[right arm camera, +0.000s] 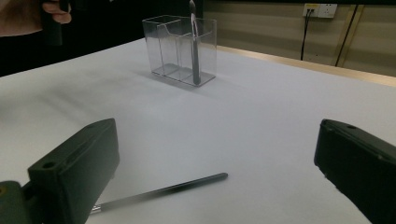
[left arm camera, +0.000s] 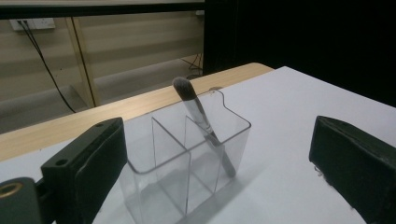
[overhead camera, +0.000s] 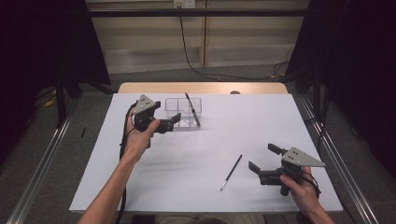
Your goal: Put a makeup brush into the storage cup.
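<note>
Your right gripper (overhead camera: 263,159) hangs low over the white table (overhead camera: 280,121) near its front right part, jaws spread wide with nothing between them. Just to its left lies a thin dark makeup brush (overhead camera: 231,172), flat on the table, its pale metal end toward you and its dark end pointing away toward the far right. In the right gripper view that same brush (right arm camera: 161,191) lies crosswise just ahead of the jaws, closer to the left jaw and apart from both. Your left gripper (overhead camera: 173,120) sits at the far left part of the table, also wide open and empty, its jaws just beside the left wall of a clear acrylic organiser (overhead camera: 173,103). In the left gripper view the organiser (left arm camera: 159,186) stands between and just beyond the jaws, split into compartments, and a second makeup brush (left arm camera: 201,121) leans tilted in one of the right-hand compartments, bristles up.
</note>
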A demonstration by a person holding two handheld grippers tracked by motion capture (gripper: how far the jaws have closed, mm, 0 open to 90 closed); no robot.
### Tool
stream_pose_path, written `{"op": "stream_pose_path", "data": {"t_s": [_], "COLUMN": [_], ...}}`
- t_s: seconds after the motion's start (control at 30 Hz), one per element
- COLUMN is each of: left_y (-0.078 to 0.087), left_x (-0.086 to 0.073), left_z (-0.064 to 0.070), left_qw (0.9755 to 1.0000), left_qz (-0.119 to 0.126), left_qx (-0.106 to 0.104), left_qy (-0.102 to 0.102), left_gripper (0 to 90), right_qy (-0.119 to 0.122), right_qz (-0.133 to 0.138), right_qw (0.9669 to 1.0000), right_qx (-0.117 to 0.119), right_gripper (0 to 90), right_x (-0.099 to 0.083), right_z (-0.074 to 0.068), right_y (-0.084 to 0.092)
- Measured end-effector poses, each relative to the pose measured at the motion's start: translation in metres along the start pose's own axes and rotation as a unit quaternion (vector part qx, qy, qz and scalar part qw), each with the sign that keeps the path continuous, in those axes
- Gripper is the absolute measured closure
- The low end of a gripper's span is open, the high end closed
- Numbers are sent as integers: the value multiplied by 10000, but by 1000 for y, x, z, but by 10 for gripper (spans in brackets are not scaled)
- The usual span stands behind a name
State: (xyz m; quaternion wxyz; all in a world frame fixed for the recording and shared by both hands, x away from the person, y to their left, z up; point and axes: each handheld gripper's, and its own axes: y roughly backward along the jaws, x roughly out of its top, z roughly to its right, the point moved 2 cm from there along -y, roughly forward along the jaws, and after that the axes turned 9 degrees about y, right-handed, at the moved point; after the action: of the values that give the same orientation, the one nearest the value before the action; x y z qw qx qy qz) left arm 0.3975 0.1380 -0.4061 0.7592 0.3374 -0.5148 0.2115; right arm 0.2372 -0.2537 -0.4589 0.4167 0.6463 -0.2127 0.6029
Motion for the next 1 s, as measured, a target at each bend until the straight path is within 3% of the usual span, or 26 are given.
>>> {"op": "stream_pose_path", "data": {"t_s": [0.3, 0.57, 0.73, 0.8, 1.0], "left_y": [29, 52, 61, 64, 77], "left_x": [-11, -19, -27, -30, -39], "left_z": [5, 0, -1, 0, -2], "left_qw": [9999, 9998, 9997, 9995, 9993], "left_qz": [64, 144, 201, 245, 280], "left_qx": [105, 138, 99, 181, 245], "left_qy": [-27, 22, 78, -29, 3], "left_gripper": [30, 30, 36, 37, 38], "right_qy": [30, 33, 27, 27, 24], "right_qz": [28, 19, 4, -1, -1], "right_qw": [10000, 10000, 10000, 10000, 10000], "right_qx": [15, 23, 28, 23, 21], "right_gripper": [0, 0, 0, 0, 0], "right_x": [1, 1, 0, 0, 0], "right_z": [0, 0, 0, 0, 1], "right_y": [0, 0, 0, -1, 0]}}
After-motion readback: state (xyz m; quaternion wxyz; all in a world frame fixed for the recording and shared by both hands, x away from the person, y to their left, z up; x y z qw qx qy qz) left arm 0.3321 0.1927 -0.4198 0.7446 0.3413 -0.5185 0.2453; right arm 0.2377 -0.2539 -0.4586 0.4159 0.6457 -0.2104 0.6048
